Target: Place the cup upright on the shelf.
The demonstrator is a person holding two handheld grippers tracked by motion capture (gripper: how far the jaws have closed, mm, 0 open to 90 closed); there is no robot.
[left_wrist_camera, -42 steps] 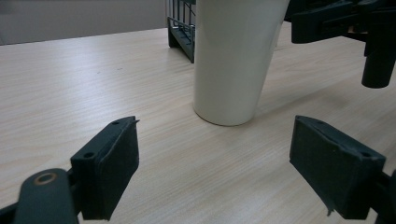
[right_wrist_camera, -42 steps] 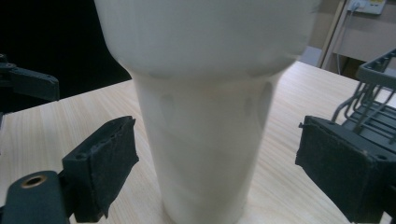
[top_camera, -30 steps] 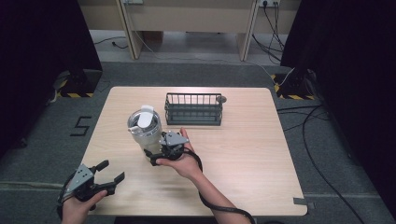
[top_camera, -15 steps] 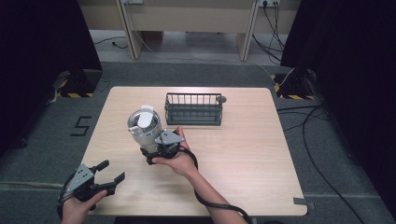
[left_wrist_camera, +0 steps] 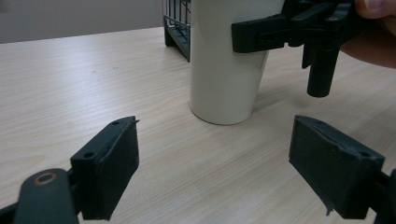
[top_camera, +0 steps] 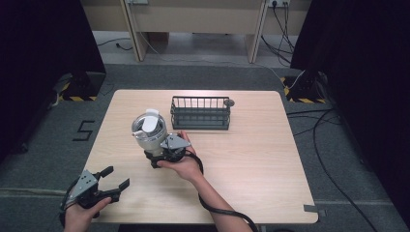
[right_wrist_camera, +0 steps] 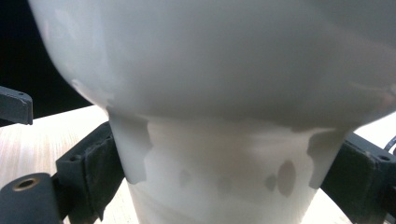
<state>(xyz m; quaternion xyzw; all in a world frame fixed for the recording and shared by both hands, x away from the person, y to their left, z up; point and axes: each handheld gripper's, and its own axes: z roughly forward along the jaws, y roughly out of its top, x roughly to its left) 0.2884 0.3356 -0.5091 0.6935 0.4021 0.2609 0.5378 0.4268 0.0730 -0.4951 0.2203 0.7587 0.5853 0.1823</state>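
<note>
left gripper view: white tapered cup (left_wrist_camera: 229, 60) stands upright on table (left_wrist_camera: 93, 84)

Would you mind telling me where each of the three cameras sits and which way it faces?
High view: above the person's side, looking forward and down on the table; both forearms and hands enter from below, with the left gripper and right gripper.
Left gripper view: rides the left gripper, low over the table, facing the white cup; its own two black jaws stand apart.
Right gripper view: rides the right gripper, pressed close to the cup; its jaws flank the cup's sides.
Shared: all views show the cup; the high and left gripper views both show the wire basket.
</note>
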